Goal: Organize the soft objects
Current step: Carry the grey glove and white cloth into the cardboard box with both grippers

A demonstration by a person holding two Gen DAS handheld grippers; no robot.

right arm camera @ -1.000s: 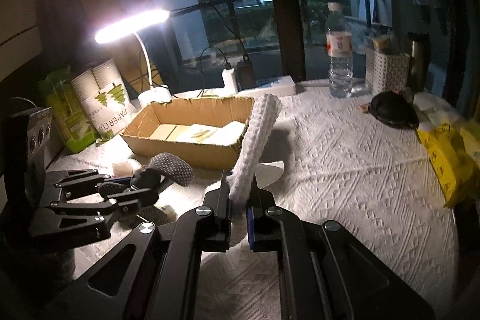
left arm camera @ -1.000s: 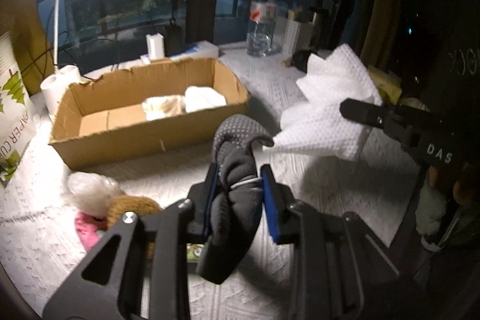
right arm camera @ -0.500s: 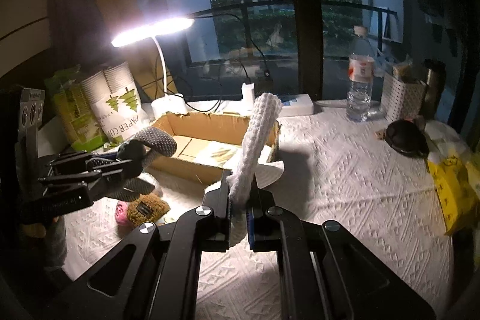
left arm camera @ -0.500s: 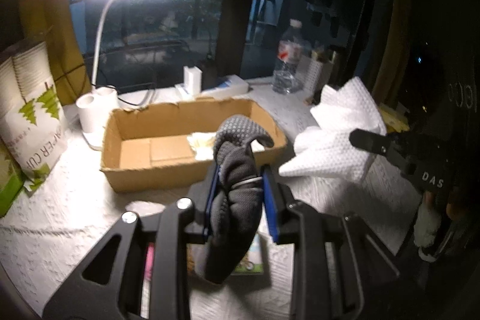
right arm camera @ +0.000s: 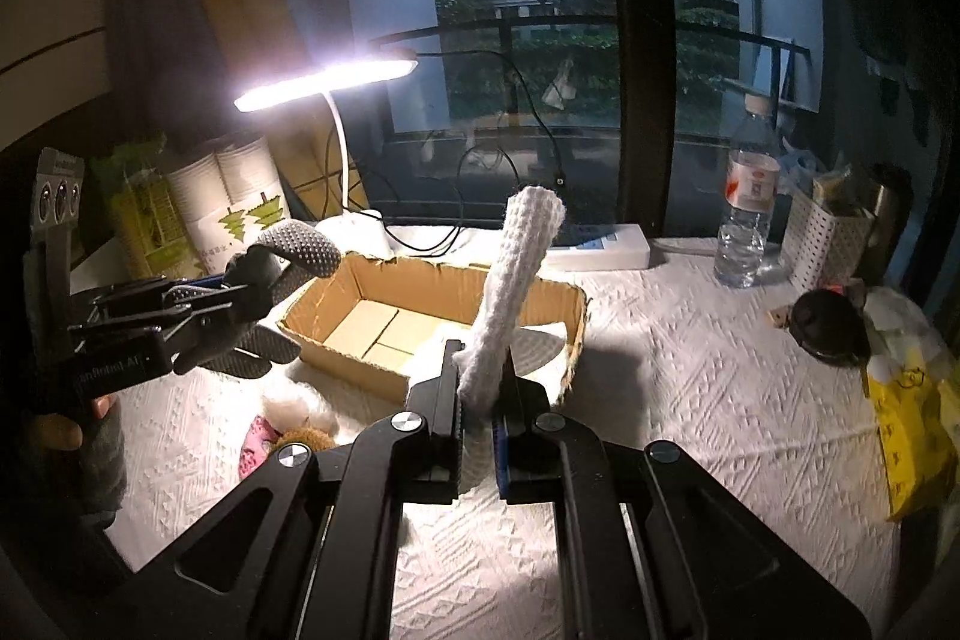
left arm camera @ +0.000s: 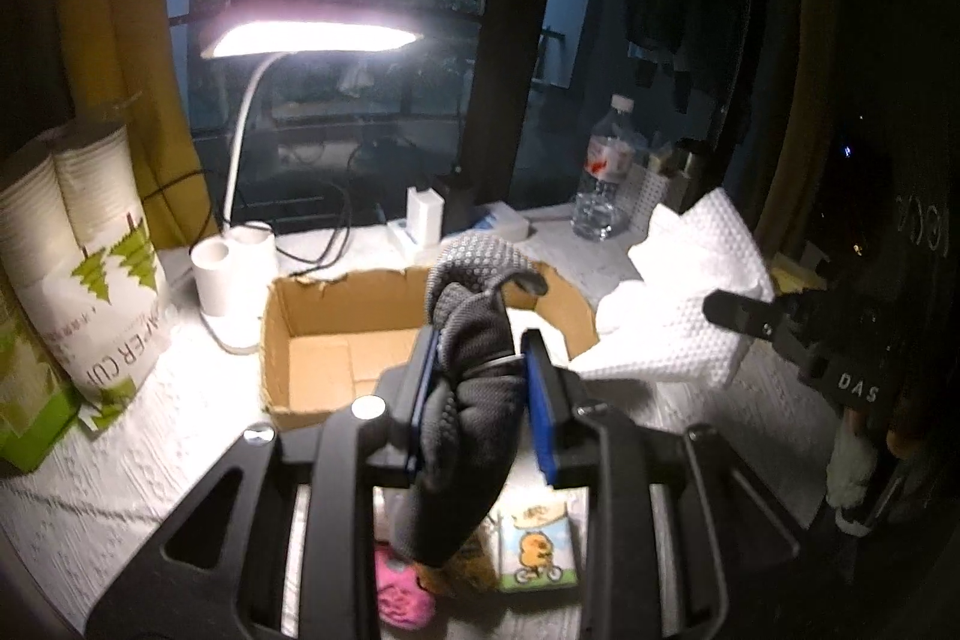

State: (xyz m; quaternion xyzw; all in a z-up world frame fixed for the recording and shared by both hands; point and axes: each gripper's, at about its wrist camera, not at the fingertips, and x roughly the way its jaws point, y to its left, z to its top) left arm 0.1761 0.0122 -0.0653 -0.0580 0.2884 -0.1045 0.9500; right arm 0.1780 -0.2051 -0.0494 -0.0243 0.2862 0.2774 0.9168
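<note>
My left gripper [left arm camera: 480, 346] is shut on a dark grey knitted glove [left arm camera: 474, 400], which hangs limp above the table in front of an open cardboard box [left arm camera: 312, 304]. The right wrist view shows that same left gripper [right arm camera: 234, 298] and the glove [right arm camera: 300, 250] left of the box [right arm camera: 336, 334]. My right gripper [right arm camera: 480, 364] is shut on a white waffle cloth [right arm camera: 516, 268] that stands up in front of the box's right half. In the left wrist view, the cloth [left arm camera: 678, 322] spreads out at the right of the box, with the right gripper [left arm camera: 738, 310] holding it.
On the white tablecloth below the left gripper lie a pink soft item [left arm camera: 402, 592], a brown plush [right arm camera: 300, 439] and a cartoon tissue pack [left arm camera: 537, 544]. A lit desk lamp [right arm camera: 327, 79], a paper cup pack [left arm camera: 90, 256], a water bottle [right arm camera: 747, 208] and a yellow bag [right arm camera: 912, 430] surround the box.
Both grippers have risen and drawn back from the box, each still holding its load. The box now sits farther off in both views, and the small soft items lie under the left gripper.
</note>
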